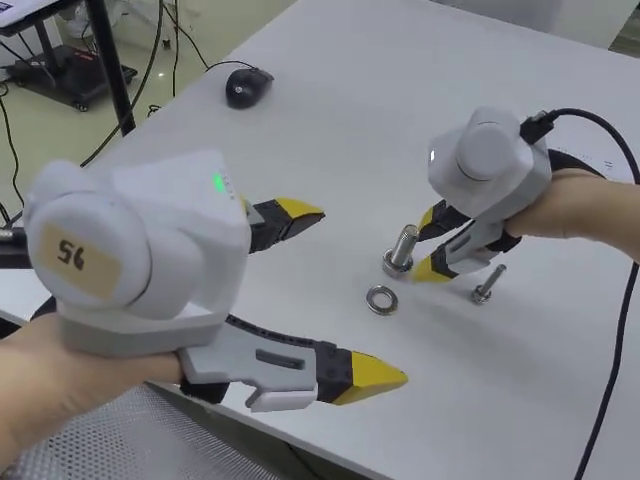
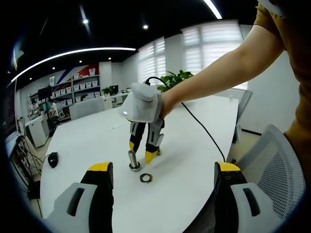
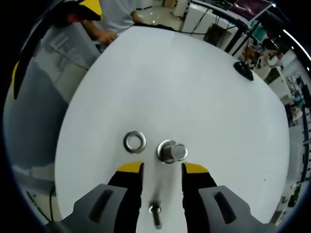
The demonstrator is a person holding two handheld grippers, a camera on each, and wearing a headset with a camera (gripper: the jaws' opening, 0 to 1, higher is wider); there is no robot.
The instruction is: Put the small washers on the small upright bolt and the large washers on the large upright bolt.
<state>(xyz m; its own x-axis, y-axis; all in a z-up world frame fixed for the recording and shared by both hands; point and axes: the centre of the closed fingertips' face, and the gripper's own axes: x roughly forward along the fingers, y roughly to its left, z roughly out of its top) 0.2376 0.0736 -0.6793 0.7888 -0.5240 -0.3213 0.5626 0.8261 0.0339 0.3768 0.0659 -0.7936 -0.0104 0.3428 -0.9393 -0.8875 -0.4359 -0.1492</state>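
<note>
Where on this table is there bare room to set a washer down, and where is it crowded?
Bare table stretches between the mouse and the large bolt. It is crowded where the right gripper hangs by the large bolt, loose washer and small bolt.

We wear a mustard sleeve (image 2: 286,34); our grey-white left gripper (image 1: 347,296) bears a green light (image 1: 216,183) and tan label (image 1: 72,258), the right gripper (image 1: 430,242) a black cable (image 1: 612,132).
</note>
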